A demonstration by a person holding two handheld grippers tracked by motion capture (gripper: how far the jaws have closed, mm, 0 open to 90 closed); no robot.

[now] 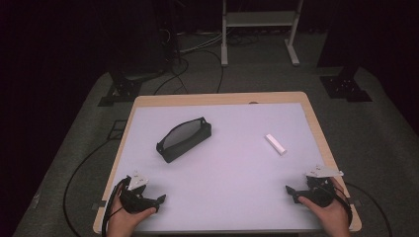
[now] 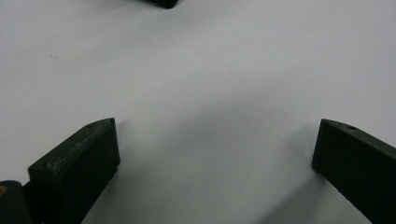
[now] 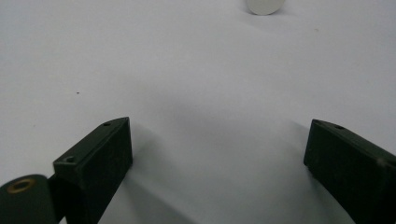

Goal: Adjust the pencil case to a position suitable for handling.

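Nothing is gripped yet: the left tool (image 1: 157, 201) and right tool (image 1: 290, 191) rest wide at the counter's (image 1: 237, 197) near edge. The pencil pouch (image 1: 184, 139) lies at eleven o'clock, the white eraser-like block (image 1: 275, 144) at two. Next, probably, each must reach forward.

A white-topped table (image 1: 222, 187) with a pale wooden rim is seen, on which a black pouch (image 1: 184, 139) with a mesh side is laid left of centre and a small white block (image 1: 275, 144) is laid well apart to its right.
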